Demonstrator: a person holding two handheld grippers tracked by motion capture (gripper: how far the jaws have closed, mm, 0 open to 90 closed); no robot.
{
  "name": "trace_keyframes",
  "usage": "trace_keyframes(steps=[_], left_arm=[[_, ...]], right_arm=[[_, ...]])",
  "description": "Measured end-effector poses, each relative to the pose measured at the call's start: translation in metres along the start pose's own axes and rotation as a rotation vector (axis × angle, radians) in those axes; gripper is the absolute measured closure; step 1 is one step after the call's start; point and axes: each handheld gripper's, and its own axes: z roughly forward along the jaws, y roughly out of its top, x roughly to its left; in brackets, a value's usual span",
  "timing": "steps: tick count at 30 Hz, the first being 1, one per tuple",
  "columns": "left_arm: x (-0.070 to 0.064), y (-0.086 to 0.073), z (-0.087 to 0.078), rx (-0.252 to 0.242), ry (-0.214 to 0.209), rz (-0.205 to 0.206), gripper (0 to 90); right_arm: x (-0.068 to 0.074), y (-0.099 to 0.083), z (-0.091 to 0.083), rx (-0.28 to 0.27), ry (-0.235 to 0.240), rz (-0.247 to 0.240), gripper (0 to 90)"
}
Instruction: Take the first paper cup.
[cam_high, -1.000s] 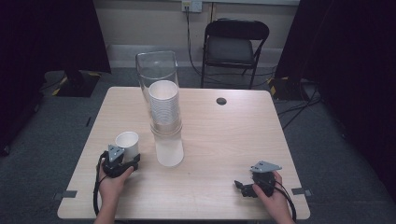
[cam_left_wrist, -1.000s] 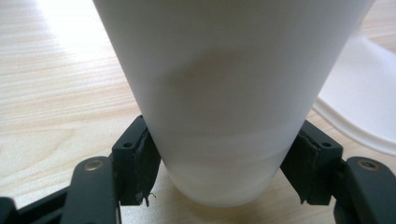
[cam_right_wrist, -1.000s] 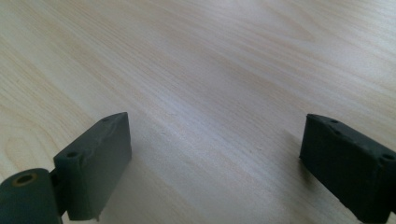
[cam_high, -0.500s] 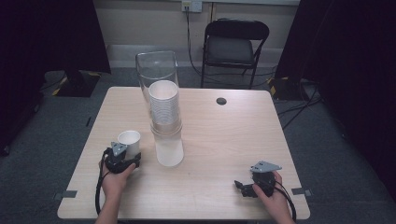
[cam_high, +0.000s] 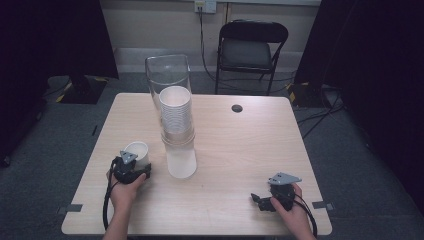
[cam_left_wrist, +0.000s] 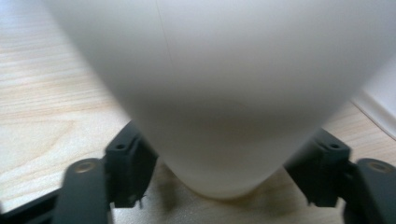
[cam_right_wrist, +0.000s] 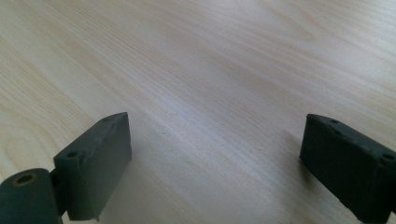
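A single white paper cup stands upright on the wooden table at the front left. My left gripper is shut on its lower part. In the left gripper view the cup sits very close between the two black jaws, which press its sides just above its base. Right beside it, a tall stack of white paper cups rises at the table's middle. My right gripper rests at the front right, open, and the right gripper view has its jaws spread wide over bare wood.
A tall clear plastic cylinder stands just behind the cup stack. A small black round cap sits in the tabletop at the back. A black folding chair stands beyond the far edge. Cables trail from both grippers.
My left gripper and the cup in it have shifted slightly right, toward the stack. The right gripper has not moved.
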Motion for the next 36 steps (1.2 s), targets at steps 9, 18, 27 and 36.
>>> trace_keyframes(steps=[9, 18, 27, 36], left_arm=[[0.001, -0.001, -0.002, 0.031, 0.006, 0.002, 23.2], [-0.001, -0.009, -0.013, 0.055, -0.03, -0.002, 19.2], [-0.007, -0.02, -0.028, 0.042, -0.099, 0.026, 17.1], [-0.018, -0.026, -0.041, -0.003, -0.162, 0.023, 17.0]], right_arm=[[0.0, 0.0, 0.0, 0.0, -0.001, -0.001, 8.1], [0.0, 0.0, 0.0, 0.0, -0.001, -0.001, 8.1], [0.0, 0.0, 0.0, 0.0, 0.0, 0.0, 8.0], [0.0, 0.0, 0.0, 0.0, 0.0, 0.0, 8.0]])
